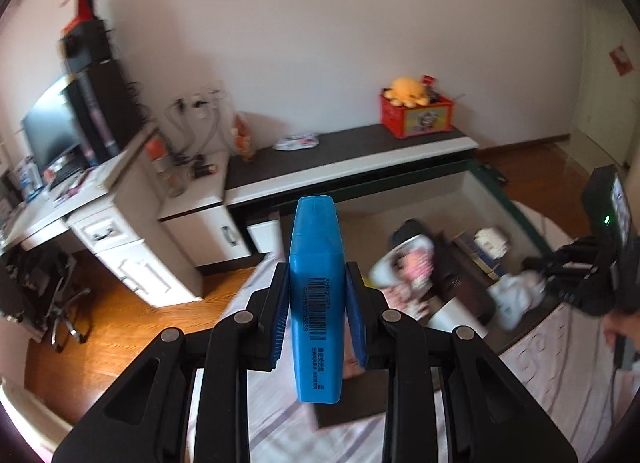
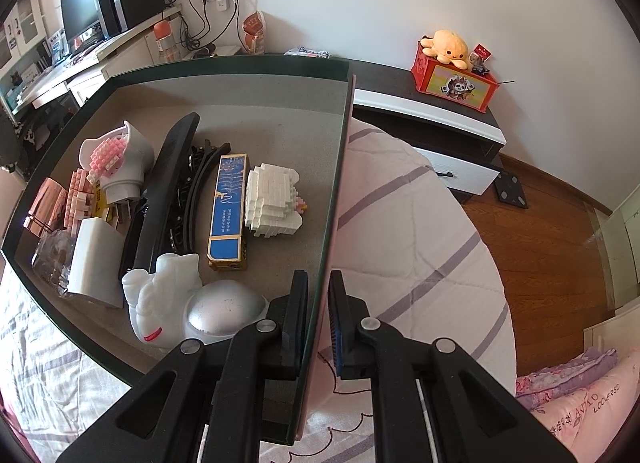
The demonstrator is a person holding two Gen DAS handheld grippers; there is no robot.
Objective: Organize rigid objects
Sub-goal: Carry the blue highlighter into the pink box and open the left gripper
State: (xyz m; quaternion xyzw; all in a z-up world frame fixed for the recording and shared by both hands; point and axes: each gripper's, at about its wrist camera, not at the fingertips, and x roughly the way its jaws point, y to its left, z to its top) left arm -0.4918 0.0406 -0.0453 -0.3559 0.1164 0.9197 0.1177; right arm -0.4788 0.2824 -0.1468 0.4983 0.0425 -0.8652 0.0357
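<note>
While the blue highlighter [image 1: 316,295] stands clamped between the pads of the left gripper [image 1: 317,295], held above the bed with the box [image 2: 240,79] beyond it to the right, it looks bound for that box. The right gripper [image 2: 319,295] pinches the box's right wall, jaws nearly closed, probably to steady it on the soft quilt [image 2: 400,223]. Inside lie a white brick model [image 2: 272,199], a blue case [image 2: 227,207] and an astronaut figure [image 2: 168,299].
</note>
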